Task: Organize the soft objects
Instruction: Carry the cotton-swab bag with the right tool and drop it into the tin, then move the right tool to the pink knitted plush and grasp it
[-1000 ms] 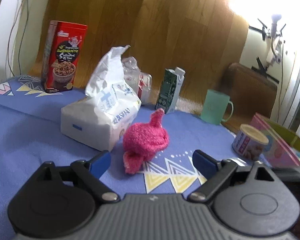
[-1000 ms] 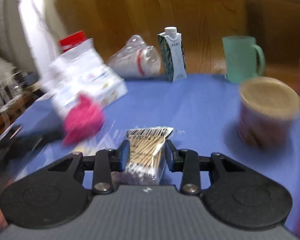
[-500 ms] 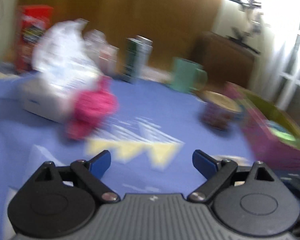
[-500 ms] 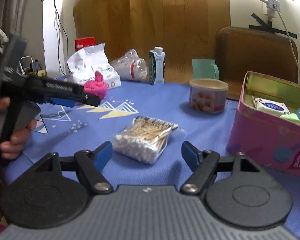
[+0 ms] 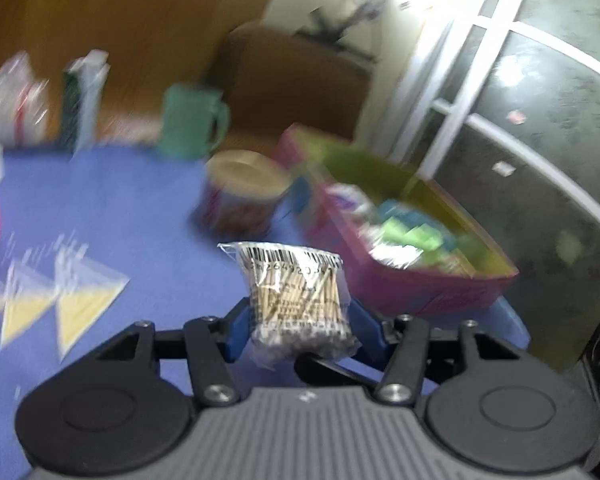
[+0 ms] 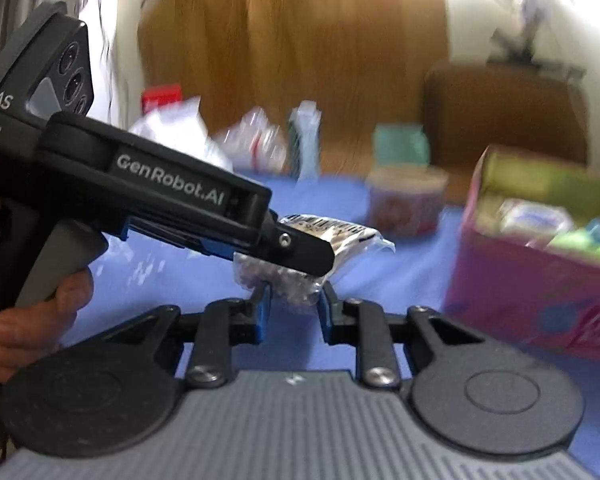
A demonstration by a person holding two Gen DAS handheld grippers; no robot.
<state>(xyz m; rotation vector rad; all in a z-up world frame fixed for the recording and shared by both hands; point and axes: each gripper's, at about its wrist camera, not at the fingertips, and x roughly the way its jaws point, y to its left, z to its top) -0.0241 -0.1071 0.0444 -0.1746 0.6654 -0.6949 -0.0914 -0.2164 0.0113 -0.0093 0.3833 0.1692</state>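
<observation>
- The left claw (image 5: 298, 330) is clenched on the cotton swab packet (image 5: 296, 292), held above the blue desk (image 5: 148, 216).
- The right claw (image 6: 294, 306) pinches the same packet's lower end (image 6: 296, 284).
- The pink tin (image 5: 412, 292) sits just beside, to the right.

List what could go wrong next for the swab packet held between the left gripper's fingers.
1. Both grippers meet at the cotton swab packet. The left gripper is clamped on it, and the right gripper has its fingers either side of the packet's lower end. Pulling in different directions could tear the thin wrapper.
2. Both views are motion-blurred, so the move looks fast. The slick packet might slip out short of the pink tin, if that is its destination.
</observation>
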